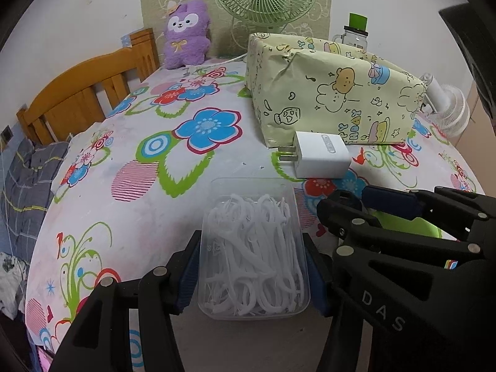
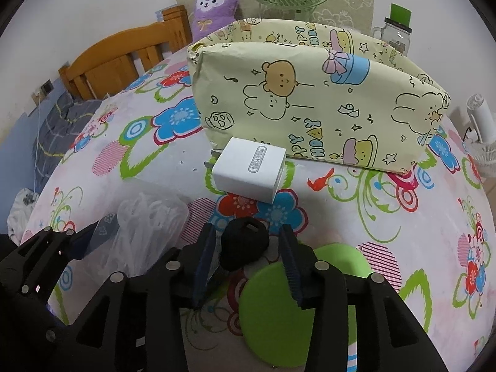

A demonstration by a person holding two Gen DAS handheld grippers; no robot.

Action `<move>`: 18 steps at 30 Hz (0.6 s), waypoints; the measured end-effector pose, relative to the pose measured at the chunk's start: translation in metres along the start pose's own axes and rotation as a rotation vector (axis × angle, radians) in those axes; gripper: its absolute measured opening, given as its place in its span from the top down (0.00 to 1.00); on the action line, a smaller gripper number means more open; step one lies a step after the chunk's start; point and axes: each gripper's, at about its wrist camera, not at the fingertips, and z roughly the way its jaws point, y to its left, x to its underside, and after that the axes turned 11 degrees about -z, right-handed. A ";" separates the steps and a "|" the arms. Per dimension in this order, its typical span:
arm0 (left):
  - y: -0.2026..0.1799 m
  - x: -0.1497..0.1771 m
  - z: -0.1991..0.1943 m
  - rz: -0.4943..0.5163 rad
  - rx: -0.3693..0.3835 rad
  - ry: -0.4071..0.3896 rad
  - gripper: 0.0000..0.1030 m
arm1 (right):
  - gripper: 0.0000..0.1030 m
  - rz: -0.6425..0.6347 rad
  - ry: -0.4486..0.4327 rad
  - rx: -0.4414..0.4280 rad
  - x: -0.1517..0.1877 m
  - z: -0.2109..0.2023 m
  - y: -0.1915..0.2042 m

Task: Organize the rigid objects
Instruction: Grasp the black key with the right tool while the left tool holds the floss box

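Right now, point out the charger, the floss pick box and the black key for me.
charger [image 2: 251, 169], right wrist view, on its white top face.
floss pick box [image 1: 252, 248], left wrist view, on the picks seen through its clear body.
black key [image 2: 245, 243], right wrist view, on its round black head.

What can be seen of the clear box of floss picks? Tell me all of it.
The clear box is a small rectangular tub of transparent plastic with rounded corners, crammed with tangled white floss picks. Whether it has a lid cannot be told. It stands upright, its long sides running away from the camera, and seems to rest on the floral cloth. The left gripper has its blue-padded jaws pressed on both long sides. Nothing else touches it.
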 end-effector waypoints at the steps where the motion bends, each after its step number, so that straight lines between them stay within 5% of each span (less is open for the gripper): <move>1: 0.000 0.000 0.000 0.000 0.000 -0.001 0.40 | 0.55 -0.002 0.003 -0.001 0.000 0.000 0.000; 12: 0.001 0.000 0.001 0.020 0.022 -0.003 0.40 | 0.56 -0.004 0.017 -0.007 -0.001 0.003 0.001; 15: -0.002 0.001 0.000 0.037 0.008 -0.014 0.40 | 0.67 -0.012 0.019 -0.013 -0.002 0.002 0.005; 18: 0.000 0.000 0.000 0.029 0.018 -0.005 0.40 | 0.67 -0.012 0.020 -0.016 -0.004 0.003 0.005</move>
